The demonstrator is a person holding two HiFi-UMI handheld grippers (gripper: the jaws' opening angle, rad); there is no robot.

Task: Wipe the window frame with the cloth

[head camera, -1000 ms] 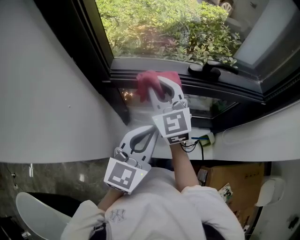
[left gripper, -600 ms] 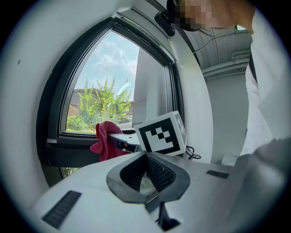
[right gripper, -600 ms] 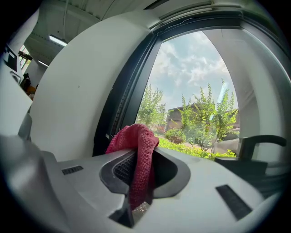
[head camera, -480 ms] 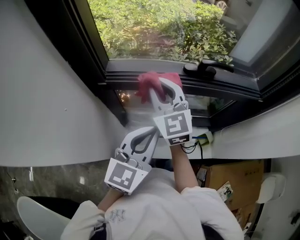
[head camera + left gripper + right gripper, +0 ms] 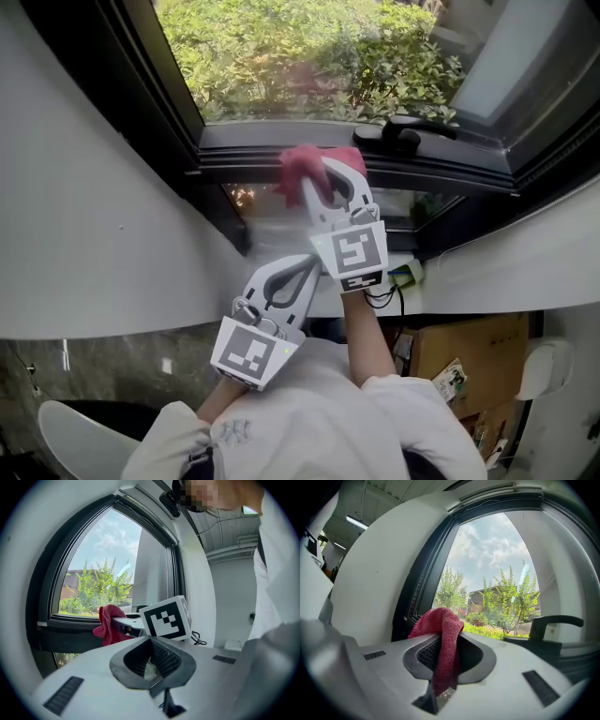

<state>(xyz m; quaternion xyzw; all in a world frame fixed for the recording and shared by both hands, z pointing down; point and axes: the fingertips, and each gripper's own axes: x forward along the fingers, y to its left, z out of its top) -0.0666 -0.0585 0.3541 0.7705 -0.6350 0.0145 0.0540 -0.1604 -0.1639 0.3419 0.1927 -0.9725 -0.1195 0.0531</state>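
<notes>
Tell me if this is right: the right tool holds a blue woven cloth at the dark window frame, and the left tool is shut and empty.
Not quite: the woven cloth is red, not blue, as the right gripper view shows. The right tool does hold it at the dark window frame, and the left tool is shut and empty.

The red cloth point(image 5: 445, 639) looks coarsely woven, the dark window frame point(image 5: 239, 159) matt.

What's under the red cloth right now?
The bottom rail of the dark window frame lies beneath the cloth, which the right gripper holds. The patch it covers is hidden.
</notes>
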